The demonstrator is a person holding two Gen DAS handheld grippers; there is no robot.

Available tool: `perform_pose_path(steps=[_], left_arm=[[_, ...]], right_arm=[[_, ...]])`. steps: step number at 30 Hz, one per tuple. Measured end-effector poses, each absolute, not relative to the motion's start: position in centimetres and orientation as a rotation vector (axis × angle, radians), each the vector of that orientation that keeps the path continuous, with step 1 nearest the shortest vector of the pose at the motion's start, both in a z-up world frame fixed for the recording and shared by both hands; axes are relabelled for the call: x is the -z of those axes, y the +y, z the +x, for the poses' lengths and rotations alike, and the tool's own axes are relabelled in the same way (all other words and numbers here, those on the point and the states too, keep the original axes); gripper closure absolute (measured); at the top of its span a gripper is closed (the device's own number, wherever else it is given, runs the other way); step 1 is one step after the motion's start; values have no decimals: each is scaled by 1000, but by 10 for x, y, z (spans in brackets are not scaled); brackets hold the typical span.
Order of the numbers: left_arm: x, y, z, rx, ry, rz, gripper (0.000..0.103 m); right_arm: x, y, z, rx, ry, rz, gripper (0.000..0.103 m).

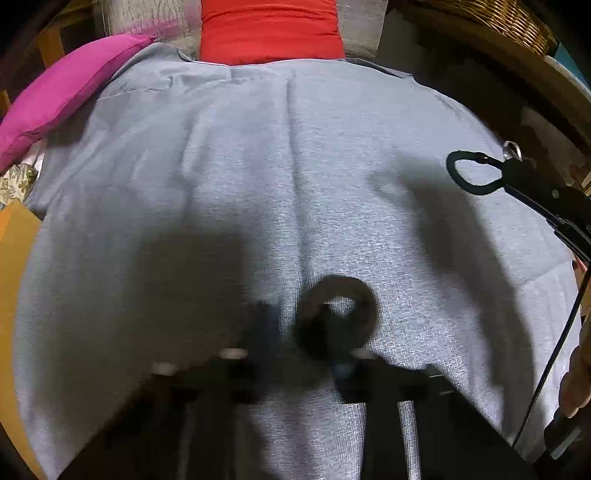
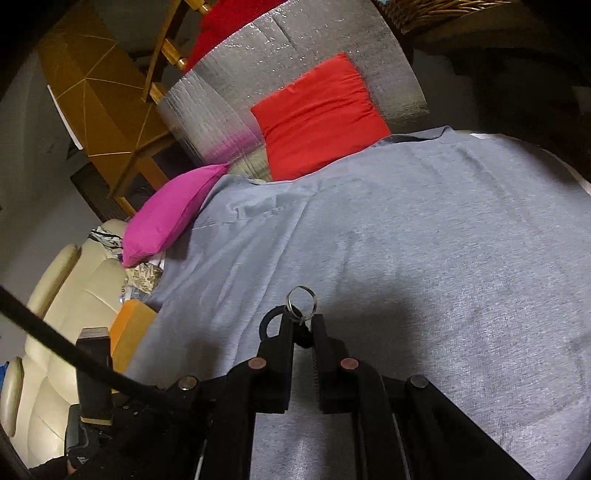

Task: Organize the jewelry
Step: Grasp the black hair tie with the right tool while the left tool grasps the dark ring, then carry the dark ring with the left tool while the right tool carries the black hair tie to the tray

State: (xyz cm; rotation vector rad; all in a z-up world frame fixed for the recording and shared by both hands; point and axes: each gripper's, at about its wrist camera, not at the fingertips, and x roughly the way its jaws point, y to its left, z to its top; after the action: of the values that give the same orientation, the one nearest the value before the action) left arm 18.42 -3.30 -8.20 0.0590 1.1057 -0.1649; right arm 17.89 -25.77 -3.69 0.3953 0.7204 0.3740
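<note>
A dark thick ring [image 1: 364, 299] lies on the grey cloth [image 1: 258, 166] low in the left wrist view. My left gripper [image 1: 299, 328] is blurred; the ring's near rim sits pinched between its two fingers [image 1: 266, 325]. At the right edge, my right gripper [image 1: 517, 168] hovers above the cloth. It is shut on a small silver ring [image 1: 512, 148], with a black cord loop [image 1: 452, 173] sticking out to the left. In the right wrist view, the silver ring [image 2: 301, 298] stands up from the shut right gripper [image 2: 303, 326]. The black loop [image 2: 266, 325] shows beside the left finger.
A red cushion [image 2: 317, 114] and a pink cushion [image 2: 173, 210] lie at the cloth's far edge. A wicker basket [image 1: 509, 18] sits at the back right. An orange box [image 2: 133, 321] and a cream sofa [image 2: 55, 295] are to the left. A hand [image 1: 576, 380] and a black cable [image 1: 554, 354] are at the right.
</note>
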Motion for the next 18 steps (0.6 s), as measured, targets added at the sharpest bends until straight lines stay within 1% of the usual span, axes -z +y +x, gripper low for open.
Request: perform_pose_path(steps=[4, 10, 18], left_arm=[[76, -18, 180, 168, 1104, 18, 95], [52, 19, 159, 111, 1054, -31, 95], [23, 90, 107, -1, 978, -87, 95]], right_arm=[[34, -256, 176, -377, 716, 398, 93], [27, -239, 160, -403, 721, 383, 93], [-4, -170, 129, -508, 714, 299, 93]])
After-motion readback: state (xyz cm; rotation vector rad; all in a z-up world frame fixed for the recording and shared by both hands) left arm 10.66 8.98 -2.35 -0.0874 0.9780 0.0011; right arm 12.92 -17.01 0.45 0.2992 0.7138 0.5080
